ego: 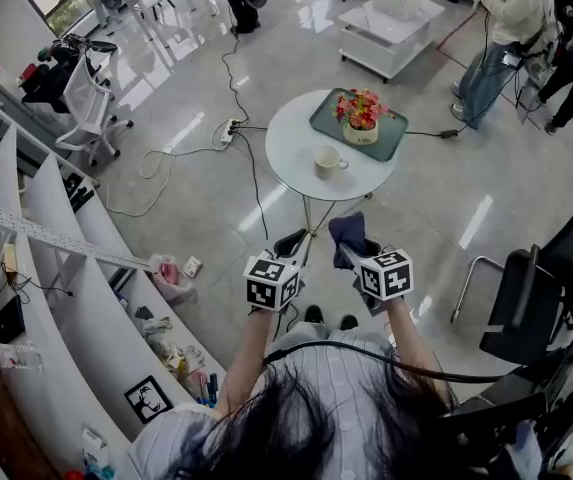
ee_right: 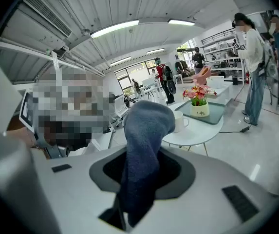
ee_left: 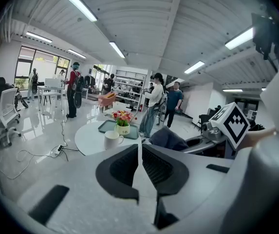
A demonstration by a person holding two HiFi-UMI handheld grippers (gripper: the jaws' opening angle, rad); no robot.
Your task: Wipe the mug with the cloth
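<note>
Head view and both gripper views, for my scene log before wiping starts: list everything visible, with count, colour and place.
table: one, white, round, ahead of the person
mug: one, white, on the table
tray: one, green, on the table behind the mug
flower pot: one, white, red and pink flowers, on the tray
cloth: one, dark blue, in the right gripper
power strip: one, white, on the floor left of the table
office chair: one, white, far left
black chair: one, at right
bystanders: several, far side
left gripper: shut, empty
right gripper: shut on the cloth
</note>
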